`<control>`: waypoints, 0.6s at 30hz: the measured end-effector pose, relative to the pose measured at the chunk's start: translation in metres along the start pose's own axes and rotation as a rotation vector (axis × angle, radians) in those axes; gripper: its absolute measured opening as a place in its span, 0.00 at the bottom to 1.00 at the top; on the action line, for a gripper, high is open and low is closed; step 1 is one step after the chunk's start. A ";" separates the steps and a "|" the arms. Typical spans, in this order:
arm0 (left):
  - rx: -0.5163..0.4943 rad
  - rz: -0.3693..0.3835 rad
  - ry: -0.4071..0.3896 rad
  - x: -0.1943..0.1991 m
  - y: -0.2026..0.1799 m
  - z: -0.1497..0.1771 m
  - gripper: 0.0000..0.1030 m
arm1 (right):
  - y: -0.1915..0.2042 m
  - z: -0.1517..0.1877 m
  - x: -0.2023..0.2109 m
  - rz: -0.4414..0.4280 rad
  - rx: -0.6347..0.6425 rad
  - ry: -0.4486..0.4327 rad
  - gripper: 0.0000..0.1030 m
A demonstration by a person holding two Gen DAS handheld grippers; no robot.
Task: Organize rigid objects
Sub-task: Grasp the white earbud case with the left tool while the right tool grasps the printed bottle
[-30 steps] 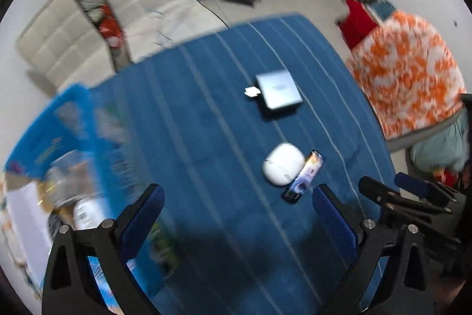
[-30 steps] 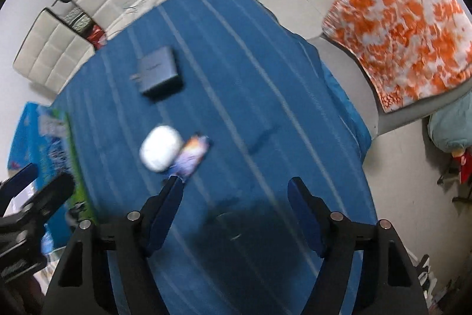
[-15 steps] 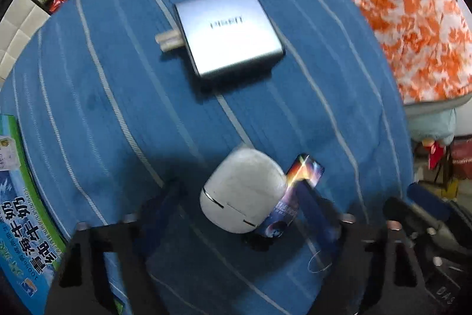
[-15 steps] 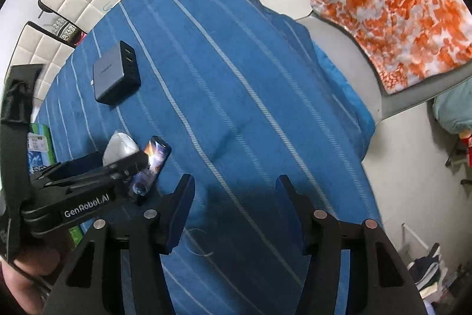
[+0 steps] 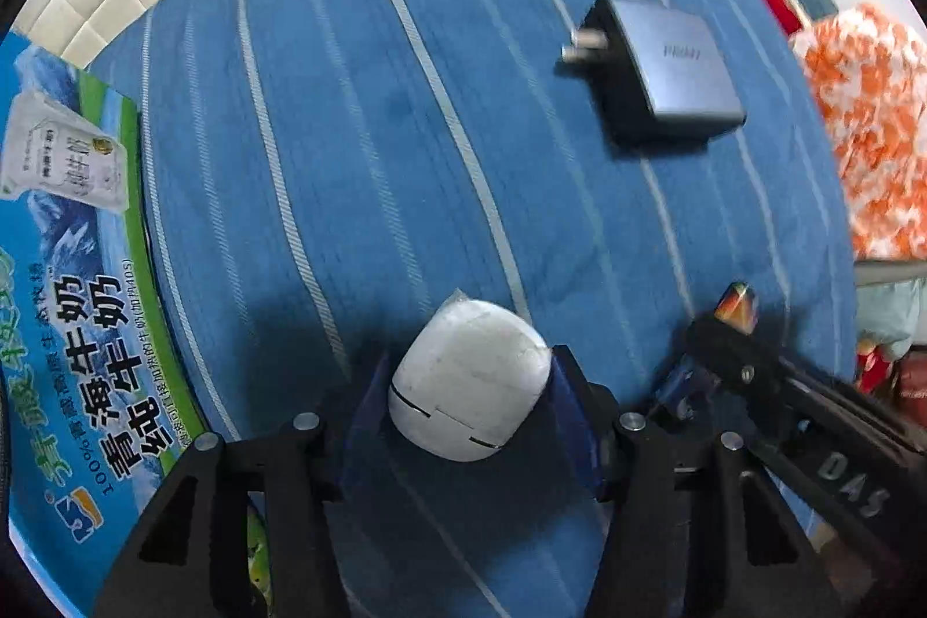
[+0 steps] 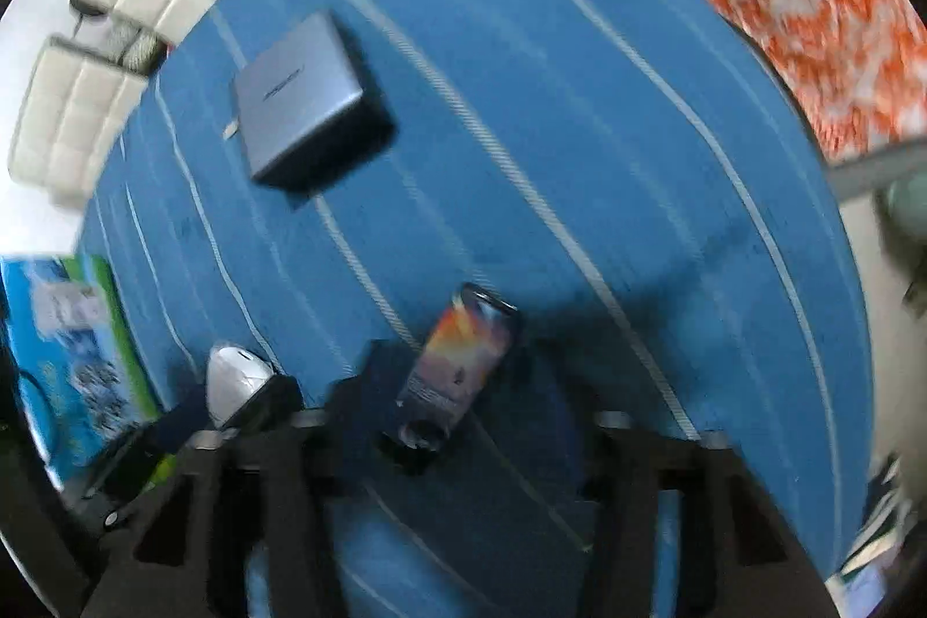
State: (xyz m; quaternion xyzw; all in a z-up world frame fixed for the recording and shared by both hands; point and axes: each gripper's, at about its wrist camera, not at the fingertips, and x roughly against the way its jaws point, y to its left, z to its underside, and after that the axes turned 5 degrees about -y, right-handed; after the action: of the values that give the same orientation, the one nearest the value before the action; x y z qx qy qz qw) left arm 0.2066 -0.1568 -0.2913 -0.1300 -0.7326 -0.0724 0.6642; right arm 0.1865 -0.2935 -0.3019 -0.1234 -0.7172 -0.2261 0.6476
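Left jaws: left gripper closed on the rounded white plastic case, blue pads touching both its sides; case sits at the near middle of the cloth, whether lifted off it can't tell.
Right jaws: right gripper set wide, straddling the slim dark phone-like slab with an orange-blue printed face; pads not touching it; view is motion-blurred.
Step, judged: left is securing the case, right is lining up on the slab, probably both bound for the box at left.
Doing it well: hold the case at its widest part, since the curved shell could squirt out of flat pads; lift straight. For the slab, lower the pads to the cloth and close across the narrow width, as it lies flat and thin.
Far left: blue-and-green printed cardboard box, glossy, Chinese lettering, flat panels.
Surface: blue woven tablecloth with thin white stripes, soft, slightly creased, could bunch under the pads.
Case: smooth hard shell, pebble shape, dark lid seam on the near side.
Slab: rigid, rounded corners, glossy face; just right of the case.
Far right: grey square metal-look charger block with plug prongs sticking out left, boxy, sharp edges, well apart from both grippers.
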 end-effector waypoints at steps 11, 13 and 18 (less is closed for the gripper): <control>-0.024 -0.035 -0.040 0.000 -0.017 0.007 0.49 | 0.030 0.017 0.013 0.197 0.322 0.024 0.26; -0.013 -0.023 -0.037 0.003 -0.008 0.010 0.49 | 0.033 0.017 0.017 0.188 0.314 0.028 0.26; 0.000 0.009 -0.067 0.030 -0.007 0.019 0.49 | 0.026 0.036 0.042 0.158 0.297 -0.016 0.25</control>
State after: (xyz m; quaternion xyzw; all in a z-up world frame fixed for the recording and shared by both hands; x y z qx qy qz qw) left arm 0.1841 -0.1559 -0.2630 -0.1357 -0.7539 -0.0651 0.6395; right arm 0.1622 -0.2585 -0.2585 -0.0838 -0.7358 -0.0650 0.6688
